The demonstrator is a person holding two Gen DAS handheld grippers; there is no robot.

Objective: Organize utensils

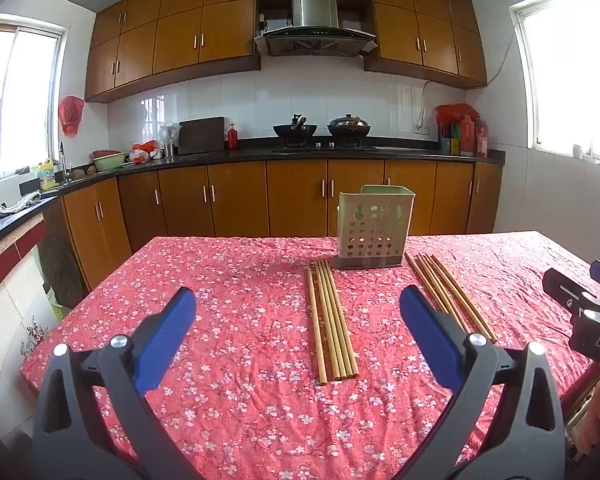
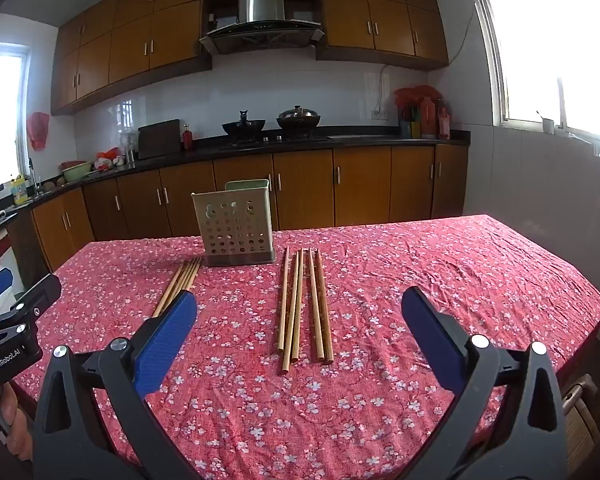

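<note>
A pale green perforated utensil holder [image 1: 374,226] stands upright on the red floral tablecloth [image 1: 240,320]; it also shows in the right wrist view [image 2: 236,226]. Two bundles of several wooden chopsticks lie flat in front of it. The left bundle [image 1: 332,320] lies ahead of my left gripper [image 1: 298,308], which is open and empty above the near table. The right bundle [image 2: 306,306] lies ahead of my right gripper [image 2: 300,312], also open and empty. The left bundle appears in the right wrist view [image 2: 178,286], the right bundle in the left wrist view [image 1: 448,292].
The table's left edge [image 1: 76,308] and right edge [image 2: 580,280] drop to the floor. Kitchen cabinets and a black counter [image 1: 300,152] with two woks stand behind the table. The other gripper's body shows at the frame edges [image 1: 580,304] [image 2: 16,320].
</note>
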